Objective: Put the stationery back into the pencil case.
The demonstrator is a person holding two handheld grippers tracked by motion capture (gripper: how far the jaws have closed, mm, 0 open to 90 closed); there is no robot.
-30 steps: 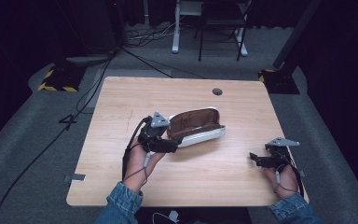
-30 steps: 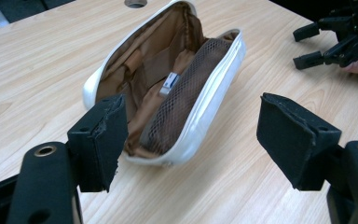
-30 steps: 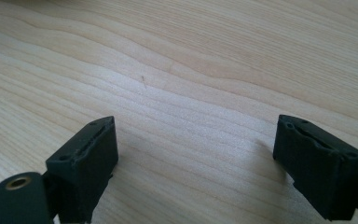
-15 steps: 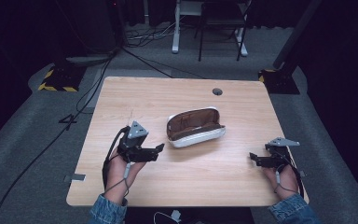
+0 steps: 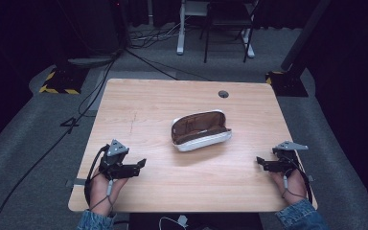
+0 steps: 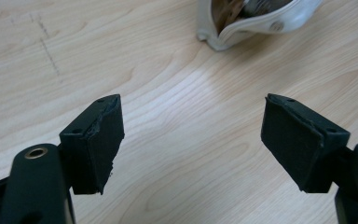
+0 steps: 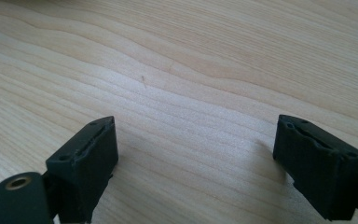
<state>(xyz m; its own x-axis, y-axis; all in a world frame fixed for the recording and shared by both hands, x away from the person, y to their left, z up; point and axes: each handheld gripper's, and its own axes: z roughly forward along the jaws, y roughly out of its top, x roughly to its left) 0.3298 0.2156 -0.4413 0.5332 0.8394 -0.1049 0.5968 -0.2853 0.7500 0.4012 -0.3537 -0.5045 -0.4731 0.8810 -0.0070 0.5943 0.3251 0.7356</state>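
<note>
Wooden desk (image 5: 148,110), frame centre: we see the open case (image 5: 201,130), long axis left-right, nearer our left tongs (image 5: 135,166); right tongs (image 5: 263,164) likewise released.

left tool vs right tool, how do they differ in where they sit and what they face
The left tool sits near the table's front left, farther in from the side edge; the right tool sits at the front right, close to that edge. The left tool's own view takes in the open pouch; the right tool's view faces bare wood. Both are open, hold nothing, and point inward.
</note>
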